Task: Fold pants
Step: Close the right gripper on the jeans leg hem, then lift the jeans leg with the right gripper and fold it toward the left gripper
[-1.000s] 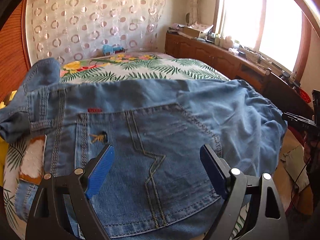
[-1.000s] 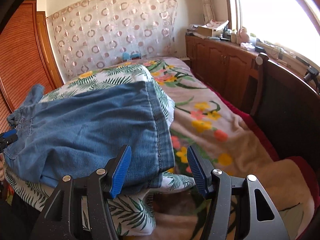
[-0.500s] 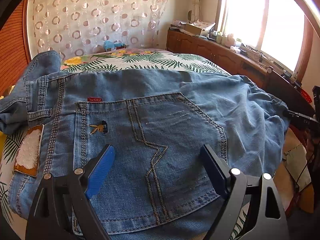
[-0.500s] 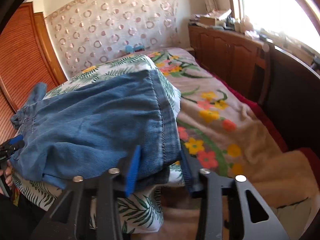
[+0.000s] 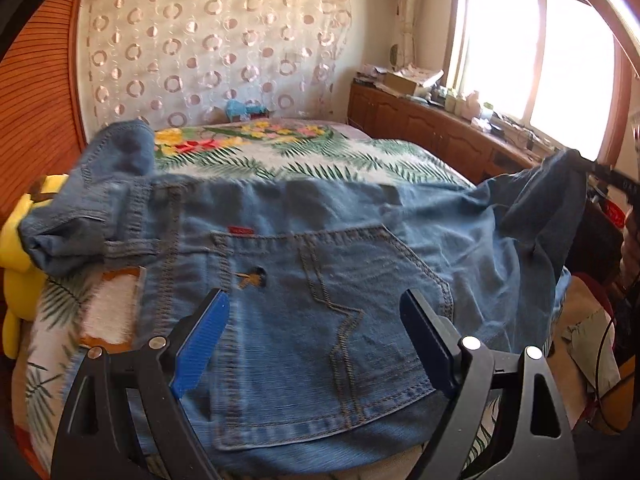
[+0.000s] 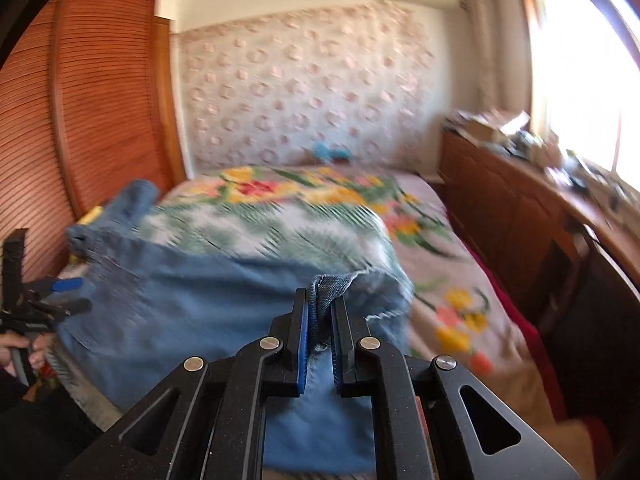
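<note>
Blue jeans [image 5: 320, 280] lie across the bed, back pocket up and the waistband at the left. My left gripper [image 5: 314, 300] hovers open over the back pocket with nothing between its fingers; it also shows at the left edge of the right wrist view [image 6: 60, 292]. My right gripper [image 6: 320, 300] has its jaws closing on the leg hem [image 6: 340, 282], with the pads pressing on the denim. In the left wrist view that leg end [image 5: 560, 192] hangs raised off the bed at the right, from the right gripper [image 5: 612, 178].
The bed carries a palm-leaf cover [image 5: 340, 160] and a floral blanket [image 6: 440, 280]. A yellow plush [image 5: 16, 248] lies at the left. A slatted wardrobe [image 6: 100, 100] stands left, and a cluttered wooden cabinet [image 5: 440, 136] runs under the window. The dark footboard [image 6: 600, 300] is at the right.
My right gripper went from open beside the hem to shut on it, then rose with the leg end, lifting it off the bed. The left gripper stayed open and shifted slightly.
</note>
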Demonstrator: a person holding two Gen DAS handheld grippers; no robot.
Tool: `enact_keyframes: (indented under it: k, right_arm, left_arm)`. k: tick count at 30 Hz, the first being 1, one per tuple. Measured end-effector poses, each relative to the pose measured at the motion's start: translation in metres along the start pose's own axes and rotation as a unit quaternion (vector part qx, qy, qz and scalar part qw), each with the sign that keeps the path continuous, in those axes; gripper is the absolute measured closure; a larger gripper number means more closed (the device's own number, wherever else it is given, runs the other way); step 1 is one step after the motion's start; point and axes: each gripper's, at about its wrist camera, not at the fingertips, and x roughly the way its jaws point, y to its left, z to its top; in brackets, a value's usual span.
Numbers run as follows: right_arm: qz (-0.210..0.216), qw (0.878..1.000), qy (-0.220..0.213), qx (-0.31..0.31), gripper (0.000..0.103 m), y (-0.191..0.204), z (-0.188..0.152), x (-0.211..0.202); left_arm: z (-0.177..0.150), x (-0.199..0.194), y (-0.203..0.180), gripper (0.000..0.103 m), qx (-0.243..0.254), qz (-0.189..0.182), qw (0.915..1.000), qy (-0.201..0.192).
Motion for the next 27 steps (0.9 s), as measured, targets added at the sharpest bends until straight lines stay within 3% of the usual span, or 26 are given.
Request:
enact_keyframes:
  k: [8, 18, 20, 27]
  right_arm:
    - [0.120, 0.988, -0.047, -0.087, 0.095, 0.110, 0.063, 0.014]
    - [0.208, 0.967, -0.021, -0.147, 0.095, 0.209, 0.099, 0.044]
    - [0.208, 0.966, -0.004, -0.150, 0.093, 0.201, 0.107, 0.061]
    - [0.173, 0.975, 0.009, -0.141, 0.069, 0.161, 0.119, 0.078]
  left_arm:
    - [0.006, -0.030, 0.027, 0.016, -0.017, 0.028, 0.9991, -0.028]
    - [-0.006, -0.049, 0.059, 0.016, -0.040, 0.052, 0.9972, -0.035]
    - [-0.008, -0.049, 0.063, 0.016, -0.044, 0.054, 0.9970, -0.034]
    - [-0.012, -0.038, 0.064, 0.016, -0.050, 0.048, 0.9972, -0.030]
